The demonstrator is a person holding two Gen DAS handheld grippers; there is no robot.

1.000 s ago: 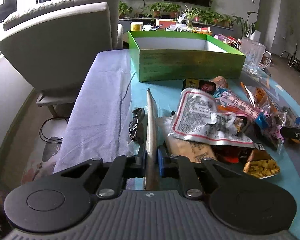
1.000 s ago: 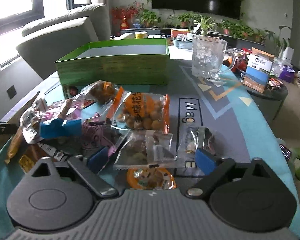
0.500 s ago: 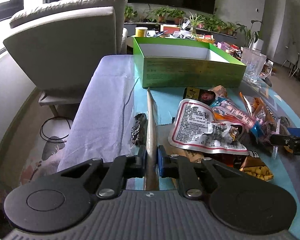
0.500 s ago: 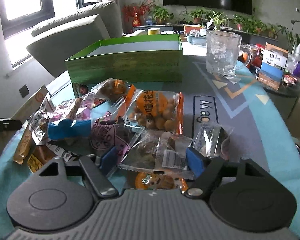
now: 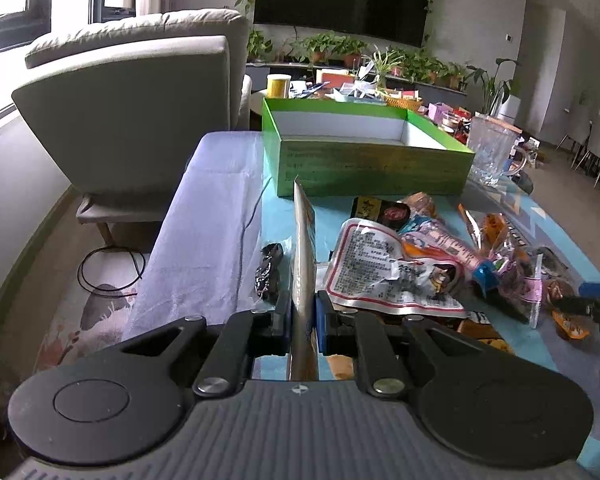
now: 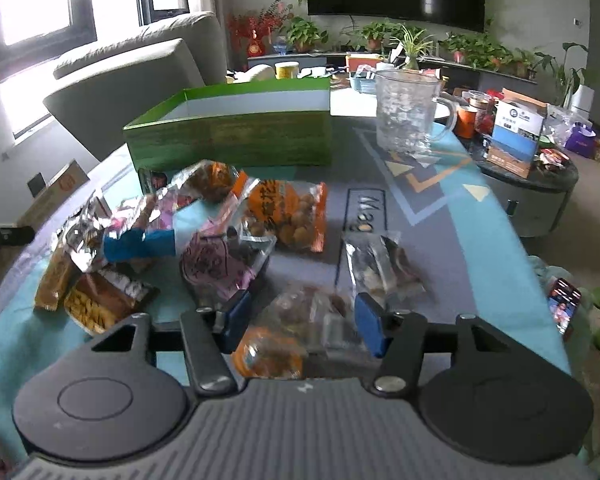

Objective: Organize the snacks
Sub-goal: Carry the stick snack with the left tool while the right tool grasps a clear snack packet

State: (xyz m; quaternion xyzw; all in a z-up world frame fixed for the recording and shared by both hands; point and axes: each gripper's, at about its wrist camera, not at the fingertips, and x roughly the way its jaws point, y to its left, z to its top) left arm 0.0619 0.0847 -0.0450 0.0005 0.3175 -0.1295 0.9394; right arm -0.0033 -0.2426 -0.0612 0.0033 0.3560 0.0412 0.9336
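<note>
Flat silver-edged packet (image 5: 302,256): upright on edge, clamped between blue pads.
Clear packet of brown pieces (image 6: 300,320): between other pair of pads, squeezed, blurred.
Green box (image 5: 364,156): open top, white inside, at far end of table.
Remaining snack packets (image 6: 204,236): loose heap on teal mat before box.

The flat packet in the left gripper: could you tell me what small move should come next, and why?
Probably carry it forward over the green box and let go there. The left gripper is shut on the flat packet, held edge-up off the table, and the box stands open straight ahead, with nothing visible inside. The right gripper is already closed on a clear snack bag.
</note>
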